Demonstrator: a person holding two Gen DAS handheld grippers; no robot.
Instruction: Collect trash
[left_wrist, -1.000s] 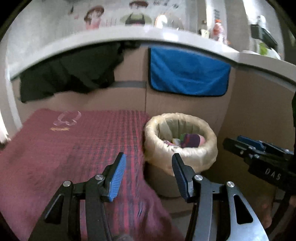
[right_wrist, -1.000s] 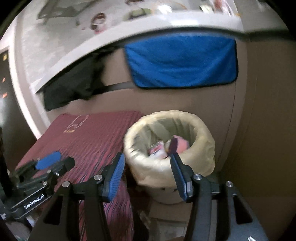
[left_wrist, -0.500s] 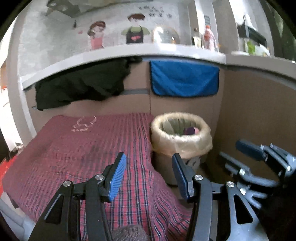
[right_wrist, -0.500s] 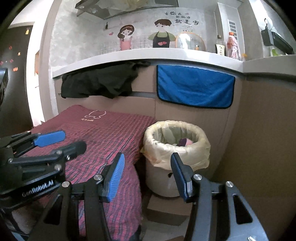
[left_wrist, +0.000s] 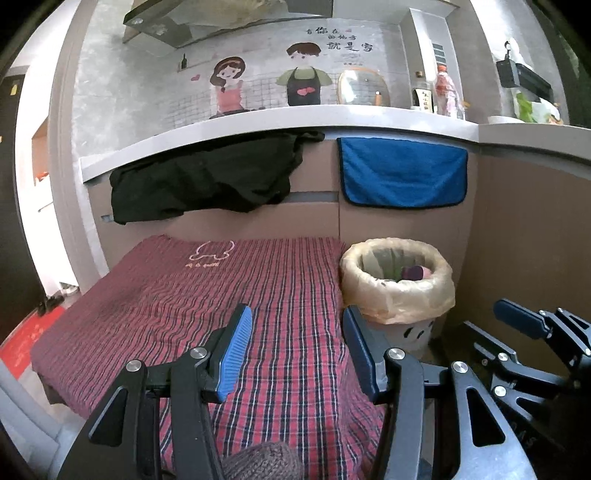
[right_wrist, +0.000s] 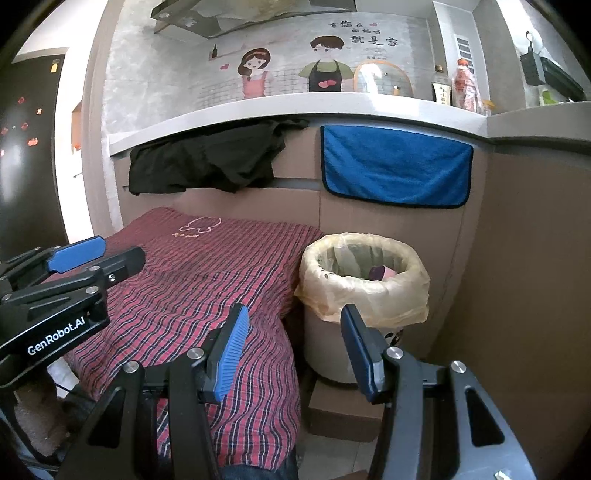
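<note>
A waste bin (left_wrist: 373, 295) lined with a pale yellow bag stands right of a table under a red plaid cloth (left_wrist: 221, 295). Purple and pink trash (left_wrist: 413, 273) lies inside it. My left gripper (left_wrist: 297, 317) hovers open over the cloth's near edge, short of the bin, with nothing between its blue pads. The right gripper (left_wrist: 487, 319) shows at the right edge, open too. In the right wrist view the right gripper (right_wrist: 294, 317) stands open and empty in front of the bin (right_wrist: 332, 295), with trash (right_wrist: 378, 273) inside. The left gripper (right_wrist: 122, 249) is over the cloth (right_wrist: 203, 277).
A black garment (left_wrist: 207, 184) and a blue towel (left_wrist: 402, 177) hang from a white ledge (left_wrist: 258, 125) behind the table. Bottles (left_wrist: 447, 92) stand on the ledge. The bin sits in a corner of brown panels, on a cardboard box (right_wrist: 343, 413).
Both grippers have drawn back from the bin, which now looks smaller and farther off. More of the wall and ledge shows. The jaws stand as wide as before.
</note>
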